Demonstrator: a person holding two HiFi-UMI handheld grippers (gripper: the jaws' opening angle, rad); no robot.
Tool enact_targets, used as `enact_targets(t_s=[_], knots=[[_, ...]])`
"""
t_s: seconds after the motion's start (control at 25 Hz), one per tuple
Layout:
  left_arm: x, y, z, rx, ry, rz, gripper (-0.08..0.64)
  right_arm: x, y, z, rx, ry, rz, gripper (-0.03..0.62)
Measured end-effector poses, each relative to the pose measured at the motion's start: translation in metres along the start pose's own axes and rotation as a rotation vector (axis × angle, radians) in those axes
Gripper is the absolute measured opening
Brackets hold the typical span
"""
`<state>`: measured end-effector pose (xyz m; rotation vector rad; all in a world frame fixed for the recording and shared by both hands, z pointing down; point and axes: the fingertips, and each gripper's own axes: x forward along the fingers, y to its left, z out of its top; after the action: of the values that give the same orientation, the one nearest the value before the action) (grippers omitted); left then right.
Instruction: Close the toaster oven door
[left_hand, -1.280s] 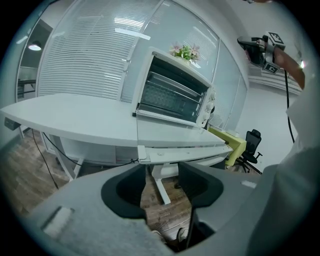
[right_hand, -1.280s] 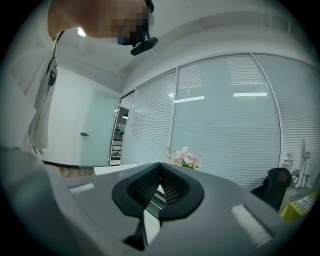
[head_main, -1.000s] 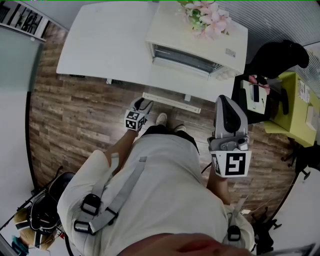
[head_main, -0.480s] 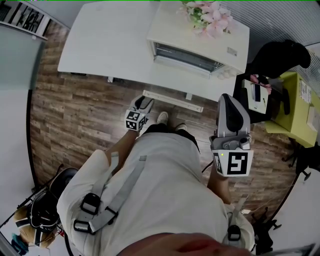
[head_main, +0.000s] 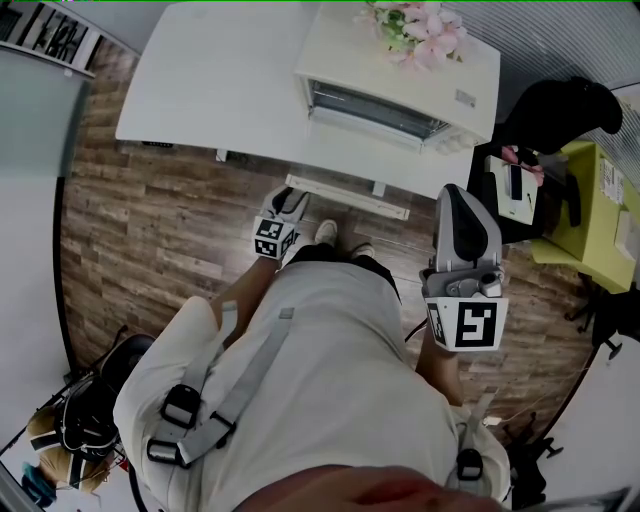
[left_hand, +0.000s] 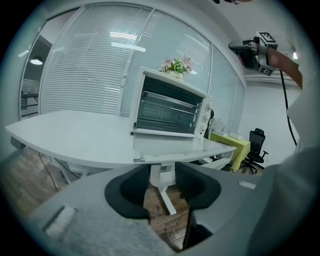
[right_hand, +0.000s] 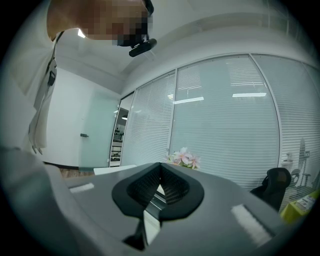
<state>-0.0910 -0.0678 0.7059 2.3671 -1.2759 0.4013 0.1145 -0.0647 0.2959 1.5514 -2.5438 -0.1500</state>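
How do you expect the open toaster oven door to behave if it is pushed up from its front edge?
The door looks like a rigid flat panel hinged at the oven, so it should swing up rather than bend. The oven seems light; with flowers on top, a hard push may slide it.

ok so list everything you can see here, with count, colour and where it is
table: one, white, centre, on wood floor
oven: one, white, on table, door open and lying flat
flowers: one bunch, pink, atop oven
small table: one, yellow-green, right of table
chair: one, black, beside small table
blinds: several, white, behind oven
left gripper: one, grey, held low before table, jaws apart and just been closing, nothing between them
right gripper: one, grey, raised, jaws together, empty
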Motion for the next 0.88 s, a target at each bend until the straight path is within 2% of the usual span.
enact_targets(t_s=[0.88], knots=[[0.001,0.002,0.034,0.028,-0.073,0.031,0.131,-0.001,0.002,0.004,-0.007,-0.006,-0.002,0.005]])
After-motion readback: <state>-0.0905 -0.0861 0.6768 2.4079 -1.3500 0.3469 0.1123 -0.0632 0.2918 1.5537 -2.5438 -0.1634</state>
